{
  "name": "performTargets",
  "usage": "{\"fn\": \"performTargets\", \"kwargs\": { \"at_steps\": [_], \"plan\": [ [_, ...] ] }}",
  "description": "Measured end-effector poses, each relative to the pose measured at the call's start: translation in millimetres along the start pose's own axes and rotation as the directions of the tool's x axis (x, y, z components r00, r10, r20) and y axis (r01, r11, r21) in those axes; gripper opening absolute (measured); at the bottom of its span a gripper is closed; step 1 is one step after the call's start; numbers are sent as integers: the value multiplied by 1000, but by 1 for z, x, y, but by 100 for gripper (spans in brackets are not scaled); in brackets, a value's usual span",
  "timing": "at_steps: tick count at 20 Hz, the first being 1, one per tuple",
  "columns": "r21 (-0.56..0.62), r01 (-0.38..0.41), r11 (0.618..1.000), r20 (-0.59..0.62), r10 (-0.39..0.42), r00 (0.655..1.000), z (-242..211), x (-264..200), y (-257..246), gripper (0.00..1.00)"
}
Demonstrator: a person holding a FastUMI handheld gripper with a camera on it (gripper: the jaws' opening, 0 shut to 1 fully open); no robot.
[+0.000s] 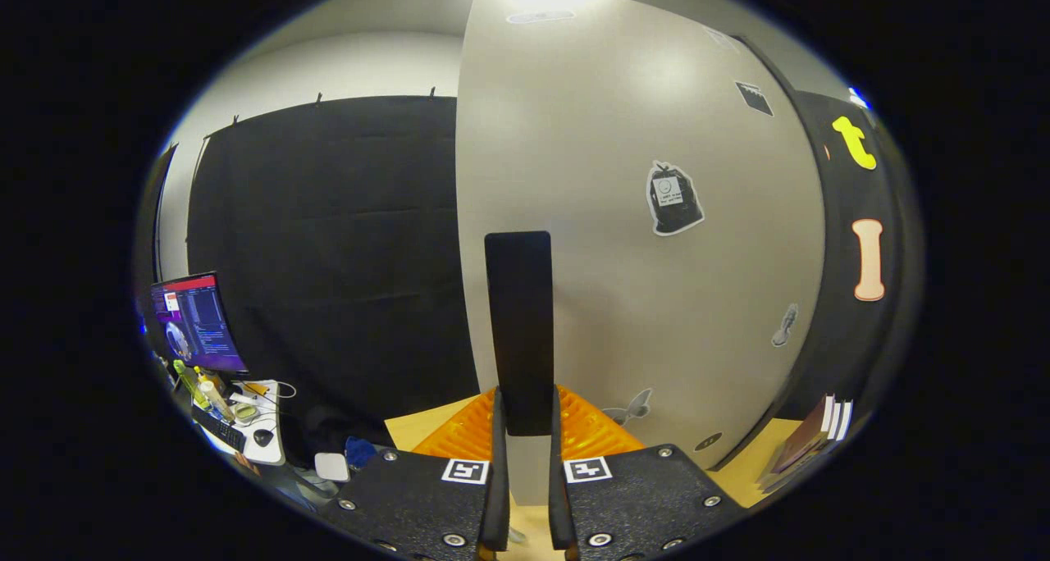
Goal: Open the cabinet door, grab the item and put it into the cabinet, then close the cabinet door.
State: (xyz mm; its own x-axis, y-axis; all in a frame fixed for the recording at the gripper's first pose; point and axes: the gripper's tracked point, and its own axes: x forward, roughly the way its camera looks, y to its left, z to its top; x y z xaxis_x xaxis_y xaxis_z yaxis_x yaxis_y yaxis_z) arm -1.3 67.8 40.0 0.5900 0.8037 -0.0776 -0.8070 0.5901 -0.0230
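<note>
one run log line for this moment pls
phase: door handling | hand-held gripper: shut on black handle | cabinet door: swung open | stickers on door

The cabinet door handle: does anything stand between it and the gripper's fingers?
Nothing visible does. The black upright handle on the pale cabinet door sits in the gap of the gripper, its lower end between the two fingers, which flank it closely.

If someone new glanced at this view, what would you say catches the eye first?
The tall pale cabinet door with its stickers, rising just ahead of the gripper. Next, the long black handle, its lower end between the two fingers, which sit close on either side. An orange ridged item lies just behind the fingers.
</note>
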Motion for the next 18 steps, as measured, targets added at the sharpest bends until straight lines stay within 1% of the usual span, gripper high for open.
{"fn": "performTargets", "kwargs": {
  "at_steps": [5, 8, 9, 11, 14, 18],
  "plan": [
    [24, -31, 999, 18, 31, 999, -2, -8, -12, 19],
    [64, -24, 998, 24, 22, 999, -3, -12, -18, 19],
    [71, -8, 997, 26, 6, 1000, -5, -9, -21, 18],
    [58, 37, 998, 49, -40, 998, -4, -9, -23, 12],
    [56, 104, 993, 65, -107, 992, -4, -16, -30, 12],
    [78, 191, 978, 71, -197, 978, -5, -30, -42, 24]
  ]
}}
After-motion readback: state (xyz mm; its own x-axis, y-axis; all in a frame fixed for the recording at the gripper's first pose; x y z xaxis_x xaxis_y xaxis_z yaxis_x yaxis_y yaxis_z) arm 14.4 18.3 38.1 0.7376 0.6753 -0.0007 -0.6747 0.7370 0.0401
